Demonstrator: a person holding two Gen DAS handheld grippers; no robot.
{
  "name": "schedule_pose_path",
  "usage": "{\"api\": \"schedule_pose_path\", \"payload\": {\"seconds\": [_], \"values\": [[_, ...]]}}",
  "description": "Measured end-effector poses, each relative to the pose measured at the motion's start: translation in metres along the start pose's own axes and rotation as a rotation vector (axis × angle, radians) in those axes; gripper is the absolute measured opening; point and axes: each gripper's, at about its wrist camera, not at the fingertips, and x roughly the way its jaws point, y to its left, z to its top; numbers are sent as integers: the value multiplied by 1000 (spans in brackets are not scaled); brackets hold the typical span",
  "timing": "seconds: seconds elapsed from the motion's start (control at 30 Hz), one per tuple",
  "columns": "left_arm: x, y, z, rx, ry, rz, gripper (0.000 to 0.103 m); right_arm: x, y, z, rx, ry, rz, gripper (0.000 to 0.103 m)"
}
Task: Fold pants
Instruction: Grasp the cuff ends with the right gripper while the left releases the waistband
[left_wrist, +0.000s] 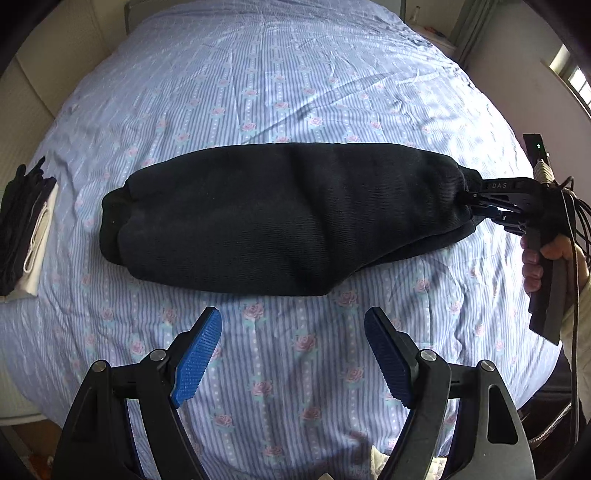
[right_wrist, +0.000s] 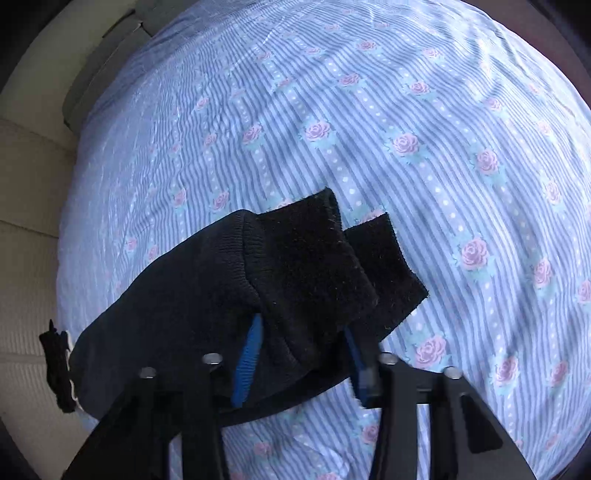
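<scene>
Black pants (left_wrist: 280, 218) lie folded lengthwise across the bed, running left to right. My left gripper (left_wrist: 293, 321) is open and empty, hovering just in front of the pants' near edge. My right gripper (left_wrist: 480, 205) is shut on the cuff end of the pants at the right. In the right wrist view the ribbed black cuffs (right_wrist: 314, 266) sit between the blue pads (right_wrist: 247, 362), lifted a little off the bed, and the gripper (right_wrist: 303, 332) holds them.
The bed has a blue striped sheet with pink roses (left_wrist: 295, 92). A stack of folded dark and white clothes (left_wrist: 26, 225) lies at the bed's left edge. A wall and window (left_wrist: 576, 81) are at the far right.
</scene>
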Motion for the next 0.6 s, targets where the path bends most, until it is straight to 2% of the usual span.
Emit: {"api": "schedule_pose_path", "payload": {"seconds": [0.1, 0.23, 0.3, 0.43, 0.53, 0.57, 0.6], "values": [[-2, -1, 1, -14, -2, 5, 79, -18, 10, -7, -52, -38, -1, 21], [-2, -5, 5, -15, -6, 9, 79, -71, 13, -22, -85, -123, 76, 20], [-1, -9, 6, -10, -3, 7, 79, -80, 6, -26, -85, -128, 89, 20], [-1, -19, 8, 21, 2, 10, 79, -47, -15, -24, -85, -36, 31, 20], [-1, -25, 7, 42, 4, 8, 79, -28, -30, -25, -33, -17, 52, 22], [-1, -25, 6, 45, 6, 10, 79, -25, -31, -24, -32, -25, 54, 25], [0, -25, 6, 43, 12, 12, 79, -24, -30, -23, -39, -30, 41, 33]]}}
